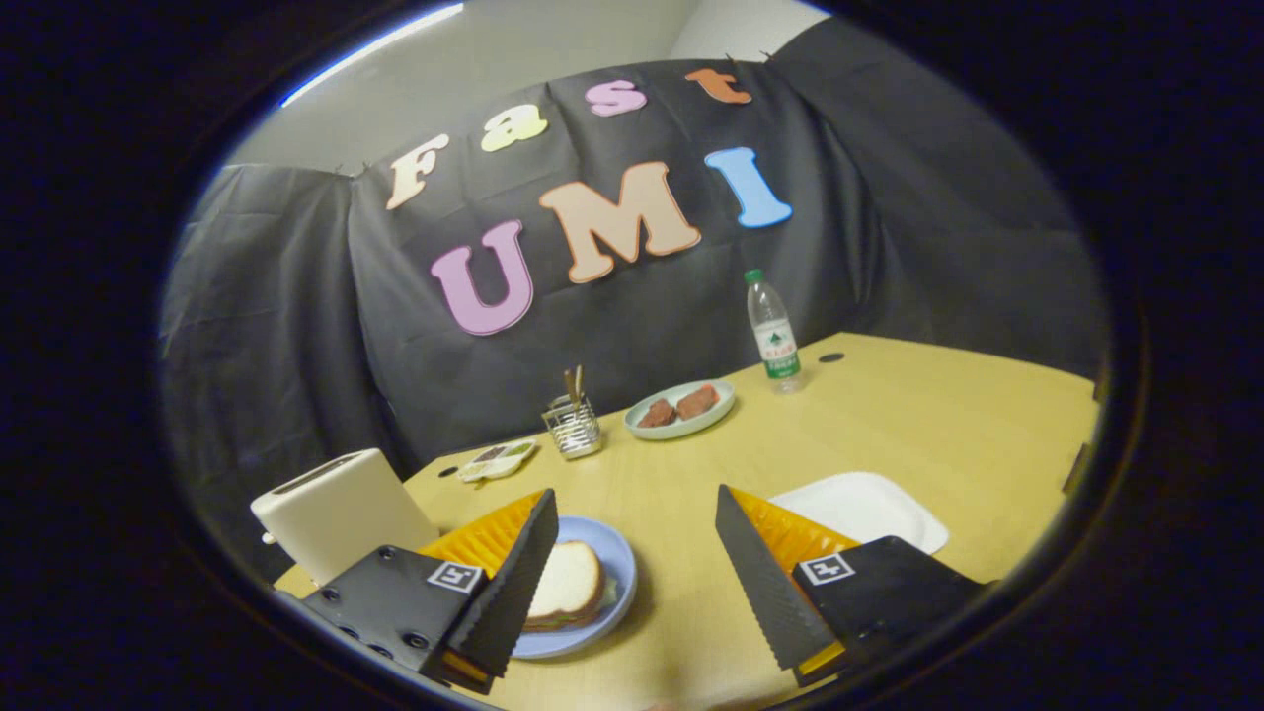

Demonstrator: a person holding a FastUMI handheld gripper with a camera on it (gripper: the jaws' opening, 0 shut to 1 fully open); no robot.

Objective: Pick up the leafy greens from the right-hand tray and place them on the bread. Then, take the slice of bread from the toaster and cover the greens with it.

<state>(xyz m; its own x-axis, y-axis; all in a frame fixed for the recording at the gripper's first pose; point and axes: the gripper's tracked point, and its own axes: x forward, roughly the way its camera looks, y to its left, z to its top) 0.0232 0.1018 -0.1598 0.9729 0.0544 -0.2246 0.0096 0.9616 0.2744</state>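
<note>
The jaws hang released and empty above the desk (691,464). The bread slice (565,581) already caps the sandwich on the blue plate (620,553), just beside the left jaw; the white tray (869,504) lies bare beyond the right jaw.

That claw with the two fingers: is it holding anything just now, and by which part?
Nothing is held. The claw is open, its fingers spread wide over bare table. The sandwich sits on its blue plate beside one finger, untouched.

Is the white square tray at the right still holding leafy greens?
No, the white square tray is bare, beyond the open tongs.
</note>
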